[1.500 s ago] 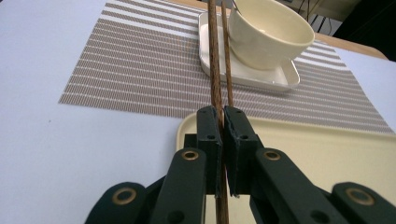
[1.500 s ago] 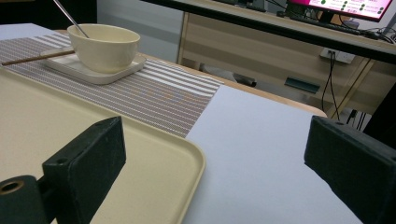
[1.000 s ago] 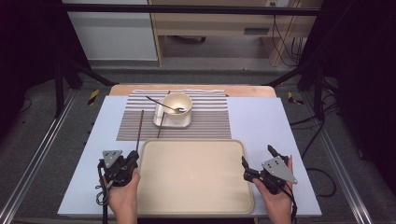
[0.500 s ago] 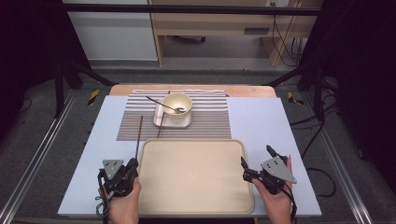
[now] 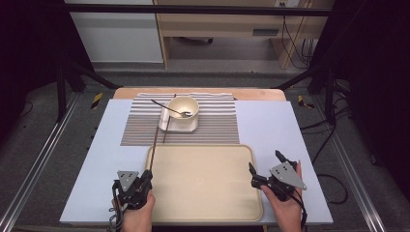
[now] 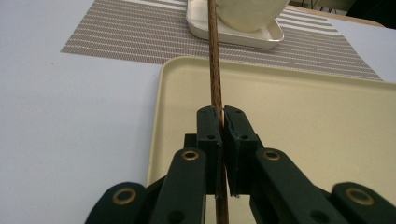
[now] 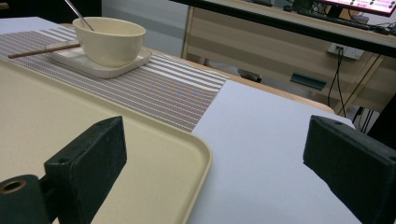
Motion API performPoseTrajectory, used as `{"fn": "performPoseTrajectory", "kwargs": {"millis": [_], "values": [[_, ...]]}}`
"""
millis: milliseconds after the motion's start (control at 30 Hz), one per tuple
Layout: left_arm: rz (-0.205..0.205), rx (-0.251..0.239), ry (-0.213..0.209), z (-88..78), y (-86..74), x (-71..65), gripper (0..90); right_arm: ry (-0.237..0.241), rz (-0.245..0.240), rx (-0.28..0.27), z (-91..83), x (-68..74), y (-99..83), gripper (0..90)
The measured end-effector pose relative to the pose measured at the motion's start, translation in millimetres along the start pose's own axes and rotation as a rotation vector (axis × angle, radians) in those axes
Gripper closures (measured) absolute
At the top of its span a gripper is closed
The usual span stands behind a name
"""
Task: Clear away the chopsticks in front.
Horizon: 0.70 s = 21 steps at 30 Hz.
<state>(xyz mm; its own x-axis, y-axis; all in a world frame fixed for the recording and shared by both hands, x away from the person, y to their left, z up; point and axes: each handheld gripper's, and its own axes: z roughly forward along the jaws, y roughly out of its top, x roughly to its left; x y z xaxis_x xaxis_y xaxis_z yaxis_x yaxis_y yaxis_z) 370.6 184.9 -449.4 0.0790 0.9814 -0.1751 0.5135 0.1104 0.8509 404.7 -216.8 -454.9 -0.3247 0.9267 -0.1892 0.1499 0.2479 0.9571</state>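
Note:
My left gripper (image 6: 222, 116) is shut on a brown wooden chopstick (image 6: 215, 65). In the high view that gripper (image 5: 144, 178) sits at the left edge of the beige tray (image 5: 203, 208), and the chopstick (image 5: 154, 145) points away toward the striped placemat (image 5: 217, 123). A second chopstick (image 5: 166, 130) leans on the white square plate (image 5: 167, 124) under the cream bowl (image 5: 183, 110), which holds a metal spoon (image 5: 168, 107). My right gripper (image 5: 264, 161) is open at the tray's right edge; its jaws straddle the tray's corner (image 7: 198, 154) and hold nothing.
The tray lies on a pale blue mat (image 5: 270, 130) that covers the table. Bowl (image 7: 109, 39), plate (image 7: 84, 63) and placemat (image 7: 163, 91) stand at the far side. Beyond the table are a desk and cables (image 7: 345, 70).
My left gripper has drawn back toward the person and slightly right, carrying the chopstick with it, over the tray's left edge. The right gripper has barely moved.

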Motion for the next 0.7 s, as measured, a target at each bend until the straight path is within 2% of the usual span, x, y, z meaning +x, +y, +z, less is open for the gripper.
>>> {"fn": "performPoseTrajectory", "kwargs": {"millis": [267, 567, 700], "values": [[-0.007, 0.028, 0.0, 1.7, -13.7, 0.5, 85.5, 0.009, -0.003, 0.005, 0.3, 1.1, -0.3, 6.2], [0.0, 0.039, 0.01, -1.2, -21.6, 2.2, 85.4, 0.013, -0.002, 0.004, 0.6, 1.2, 0.0, 6.2], [-0.016, 0.04, 0.012, -3.0, -24.7, 6.2, 85.4, 0.012, -0.002, 0.006, 0.9, 0.7, -0.4, 6.2]]}}
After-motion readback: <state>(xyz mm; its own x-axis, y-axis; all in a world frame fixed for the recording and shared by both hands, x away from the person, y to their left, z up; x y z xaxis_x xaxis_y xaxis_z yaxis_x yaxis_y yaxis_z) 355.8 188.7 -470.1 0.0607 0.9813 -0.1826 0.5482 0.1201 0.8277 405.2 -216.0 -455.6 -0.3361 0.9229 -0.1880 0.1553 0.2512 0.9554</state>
